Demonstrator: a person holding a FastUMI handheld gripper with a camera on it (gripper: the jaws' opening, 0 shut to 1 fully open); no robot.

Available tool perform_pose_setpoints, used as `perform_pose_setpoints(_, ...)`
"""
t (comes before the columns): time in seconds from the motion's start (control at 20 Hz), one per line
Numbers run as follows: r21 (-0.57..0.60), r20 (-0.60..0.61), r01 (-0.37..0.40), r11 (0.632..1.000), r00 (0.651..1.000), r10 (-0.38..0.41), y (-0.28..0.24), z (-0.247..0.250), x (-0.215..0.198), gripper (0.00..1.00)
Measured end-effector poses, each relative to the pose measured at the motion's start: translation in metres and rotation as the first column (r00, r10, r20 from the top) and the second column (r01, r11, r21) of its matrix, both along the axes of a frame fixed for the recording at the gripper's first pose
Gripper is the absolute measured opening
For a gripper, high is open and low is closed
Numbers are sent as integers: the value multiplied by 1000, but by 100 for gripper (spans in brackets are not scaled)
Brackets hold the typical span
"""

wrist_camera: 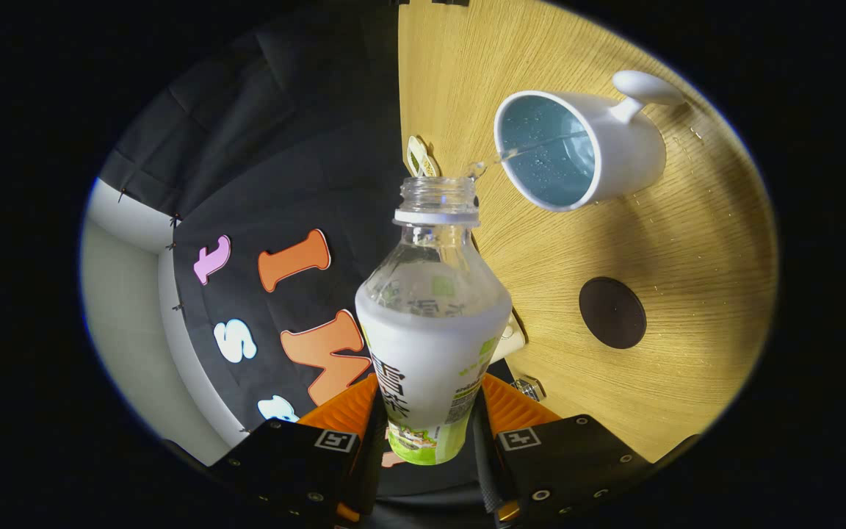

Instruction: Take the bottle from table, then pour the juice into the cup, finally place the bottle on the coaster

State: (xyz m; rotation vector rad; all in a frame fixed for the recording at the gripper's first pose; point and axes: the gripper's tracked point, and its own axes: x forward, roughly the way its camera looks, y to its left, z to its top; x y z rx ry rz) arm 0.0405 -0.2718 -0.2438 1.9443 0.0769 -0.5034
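Observation:
My gripper is shut on the lower body of a clear plastic bottle with a white and green label and no cap. The bottle is tipped over sideways, its open neck pointing toward a white mug with a blue inside and a handle on its far side. A thin stream of clear liquid runs from the bottle's mouth into the mug. A round dark coaster lies on the wooden table, nearer the fingers than the mug and apart from it.
Small drops of liquid dot the wood around the mug. The black cloth wall rises behind the table's edge. A small pale object sits at the table's edge just beyond the bottle's mouth.

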Motion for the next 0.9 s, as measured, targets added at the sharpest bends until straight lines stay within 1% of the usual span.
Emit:
perform_pose_setpoints(0.2, 21, 8, 10, 1000, 1000, -10, -2, 2, -3, 55)
perform_pose_setpoints(0.45, 38, 32, 43, 998, 999, -44, -7, 5, -1, 55)
perform_pose_setpoints(0.65, 55, 58, 54, 997, 997, -57, -8, 11, 2, 55)
perform_pose_setpoints(0.9, 77, 60, 60, 995, 996, -65, -10, 14, 8, 55)
